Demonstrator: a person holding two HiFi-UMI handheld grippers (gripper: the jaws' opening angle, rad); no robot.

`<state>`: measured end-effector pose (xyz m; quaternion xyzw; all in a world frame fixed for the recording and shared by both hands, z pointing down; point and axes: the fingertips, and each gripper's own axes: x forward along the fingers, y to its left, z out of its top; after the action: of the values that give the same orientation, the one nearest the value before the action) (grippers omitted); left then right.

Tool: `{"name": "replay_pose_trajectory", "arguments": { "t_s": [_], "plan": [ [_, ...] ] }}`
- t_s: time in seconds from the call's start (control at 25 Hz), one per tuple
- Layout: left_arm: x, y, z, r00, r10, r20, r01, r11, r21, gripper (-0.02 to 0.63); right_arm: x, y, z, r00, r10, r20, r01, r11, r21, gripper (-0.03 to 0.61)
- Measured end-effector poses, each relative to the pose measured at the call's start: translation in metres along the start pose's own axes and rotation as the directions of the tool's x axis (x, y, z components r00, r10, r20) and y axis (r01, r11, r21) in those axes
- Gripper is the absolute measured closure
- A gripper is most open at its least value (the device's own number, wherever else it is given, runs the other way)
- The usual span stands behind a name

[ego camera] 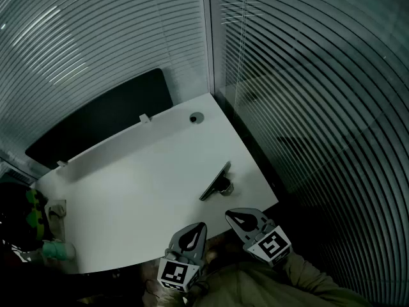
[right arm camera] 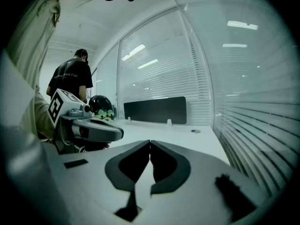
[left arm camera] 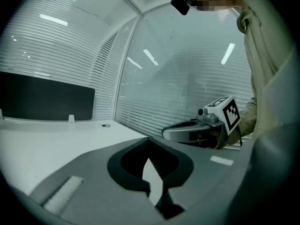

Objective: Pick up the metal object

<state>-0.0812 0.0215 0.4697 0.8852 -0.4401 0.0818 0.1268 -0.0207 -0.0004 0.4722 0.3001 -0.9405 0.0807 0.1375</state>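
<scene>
The metal object (ego camera: 216,183), a long dark clip-like piece, lies on the white desk (ego camera: 128,190) near its right front edge. Both grippers hover at the desk's front edge, short of the object and apart from it. My left gripper (ego camera: 198,226) is below and left of it, my right gripper (ego camera: 232,215) just below it. Each has its jaws shut with nothing between them, as seen for the left gripper (left arm camera: 149,140) and the right gripper (right arm camera: 150,142) in their own views. The object does not show in either gripper view.
A black partition panel (ego camera: 102,117) runs along the desk's far edge, with a round cable hole (ego camera: 196,117) near the corner. Glass walls with blinds (ego camera: 307,75) close in the back and right. A dark helmet and green items (ego camera: 32,216) sit at the left. A person (right arm camera: 71,78) stands beyond.
</scene>
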Motion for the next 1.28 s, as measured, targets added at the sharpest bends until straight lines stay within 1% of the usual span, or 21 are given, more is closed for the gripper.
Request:
{"name": "replay_pose_trajectory", "arguments": {
  "t_s": [0.12, 0.28, 0.36, 0.44, 0.52, 0.64, 0.72, 0.8, 0.88, 0.96, 1.08, 1.28],
  "plan": [
    [0.008, 0.003, -0.003, 1.0, 0.003, -0.006, -0.003, 0.999, -0.032, 0.607, 0.01, -0.015, -0.003, 0.999, -0.047, -0.026, 0.046, 0.998, -0.035, 0.574],
    [0.017, -0.002, -0.014, 0.999, -0.019, -0.034, 0.019, 1.0, -0.016, 0.607, 0.024, -0.04, -0.015, 0.992, -0.107, -0.061, 0.104, 0.994, -0.042, 0.574],
    [0.019, -0.004, -0.019, 0.998, -0.024, -0.052, 0.023, 1.0, -0.009, 0.607, 0.03, -0.052, -0.02, 0.987, -0.126, -0.098, 0.12, 0.991, -0.061, 0.569],
    [0.022, -0.005, -0.019, 0.998, -0.019, -0.058, 0.019, 1.0, -0.012, 0.607, 0.037, -0.062, -0.028, 0.98, -0.133, -0.145, 0.124, 0.99, -0.07, 0.496],
    [0.024, -0.005, -0.018, 0.998, -0.012, -0.058, 0.011, 1.0, -0.012, 0.607, 0.044, -0.07, -0.037, 0.971, -0.145, -0.189, 0.132, 0.988, -0.082, 0.455],
    [0.023, -0.004, -0.016, 0.997, 0.005, -0.073, -0.006, 1.0, -0.019, 0.607, 0.057, -0.081, -0.051, 0.953, -0.16, -0.257, 0.136, 0.985, -0.109, 0.403],
    [0.019, 0.0, -0.015, 0.996, 0.021, -0.083, -0.024, 0.999, -0.029, 0.607, 0.067, -0.084, -0.058, 0.943, -0.157, -0.295, 0.13, 0.985, -0.109, 0.371],
    [0.014, 0.006, -0.018, 0.996, 0.031, -0.079, -0.032, 0.999, -0.012, 0.607, 0.077, -0.087, -0.06, 0.936, -0.151, -0.318, 0.126, 0.987, -0.1, 0.343],
    [0.011, 0.008, -0.019, 0.995, 0.047, -0.086, -0.049, 0.999, -0.016, 0.607, 0.084, -0.091, -0.063, 0.931, -0.153, -0.332, 0.132, 0.988, -0.084, 0.324],
    [0.008, 0.011, -0.02, 0.994, 0.062, -0.092, -0.064, 0.998, -0.016, 0.607, 0.092, -0.095, -0.065, 0.925, -0.15, -0.349, 0.128, 0.988, -0.085, 0.317],
    [0.005, 0.015, -0.022, 0.993, 0.079, -0.092, -0.079, 0.997, -0.002, 0.607, 0.101, -0.097, -0.068, 0.919, -0.145, -0.366, 0.116, 0.988, -0.101, 0.311],
    [0.006, 0.02, -0.021, 0.991, 0.097, -0.091, -0.098, 0.995, 0.001, 0.607, 0.113, -0.106, -0.068, 0.918, -0.177, -0.354, 0.134, 0.981, -0.141, 0.31]
  ]
}}
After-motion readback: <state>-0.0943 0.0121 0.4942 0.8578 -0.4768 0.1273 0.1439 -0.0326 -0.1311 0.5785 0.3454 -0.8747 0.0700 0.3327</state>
